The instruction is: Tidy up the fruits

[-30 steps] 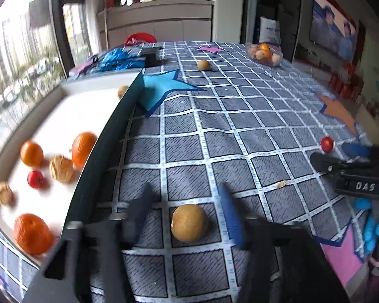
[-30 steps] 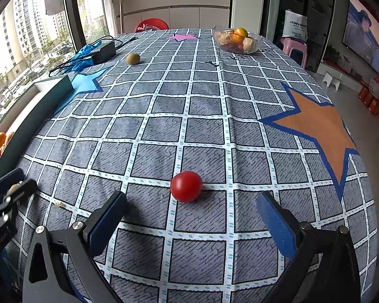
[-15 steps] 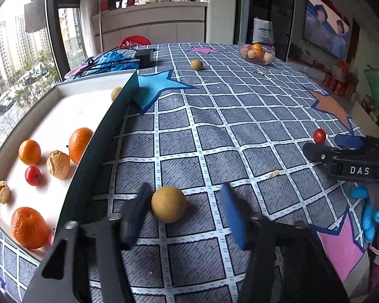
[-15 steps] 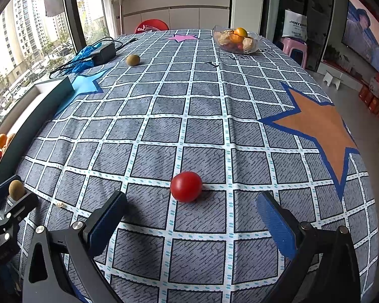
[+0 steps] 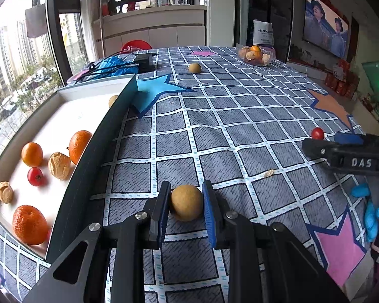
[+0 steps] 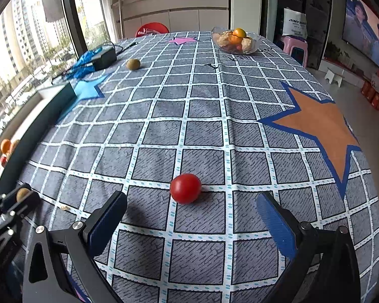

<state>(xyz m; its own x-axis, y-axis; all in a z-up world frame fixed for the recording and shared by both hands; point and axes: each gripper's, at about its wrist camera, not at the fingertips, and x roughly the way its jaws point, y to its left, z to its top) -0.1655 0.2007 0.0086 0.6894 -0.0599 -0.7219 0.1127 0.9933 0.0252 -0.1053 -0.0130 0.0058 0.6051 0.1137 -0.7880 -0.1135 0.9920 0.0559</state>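
Note:
My left gripper (image 5: 186, 203) is shut on a round tan fruit (image 5: 187, 202), low over the checked tablecloth; it also shows small in the right wrist view (image 6: 22, 194). A white tray (image 5: 63, 116) at the left holds several oranges (image 5: 29, 223), walnuts (image 5: 59, 165) and a small red fruit (image 5: 35, 176). My right gripper (image 6: 190, 213) is open and empty, with a red tomato (image 6: 185, 188) on the cloth just ahead, between its fingers. The tomato (image 5: 317, 133) and right gripper (image 5: 346, 151) also show in the left wrist view.
Another tan fruit (image 5: 194, 67) lies far on the table, next to a black adapter with cables (image 5: 144, 59) and a blue bag (image 5: 108, 67). A clear bowl of fruit (image 6: 236, 41) stands at the far right edge. The tray's dark wall (image 5: 93, 161) runs along my left.
My left gripper moved in around the tan fruit and closed on it. The right gripper has stayed open behind the tomato.

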